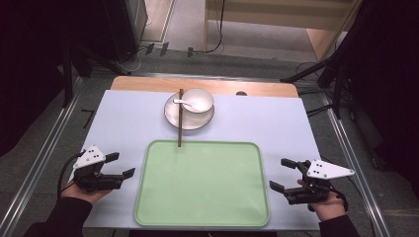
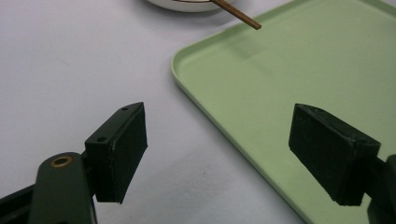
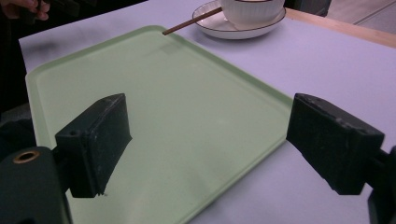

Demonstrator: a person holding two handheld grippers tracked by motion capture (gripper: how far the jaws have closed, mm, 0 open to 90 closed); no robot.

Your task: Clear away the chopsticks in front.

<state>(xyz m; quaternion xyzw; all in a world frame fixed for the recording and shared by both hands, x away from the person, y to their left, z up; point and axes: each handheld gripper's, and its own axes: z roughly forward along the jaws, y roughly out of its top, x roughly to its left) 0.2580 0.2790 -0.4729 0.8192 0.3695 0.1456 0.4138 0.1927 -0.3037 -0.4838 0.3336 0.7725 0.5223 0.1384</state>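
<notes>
Tray (image 1: 202, 182) between both tools, left tool (image 1: 119, 165) and right tool (image 1: 282, 174) gaping, empty

A plain pale-green tray (image 1: 202, 183) lies on a light lavender-grey table (image 1: 276, 123). Beyond the tray, a white bowl (image 1: 198, 100) sits on a white, dark-rimmed plate (image 1: 170, 114), crossed by brown chopsticks (image 1: 180, 118).
</notes>
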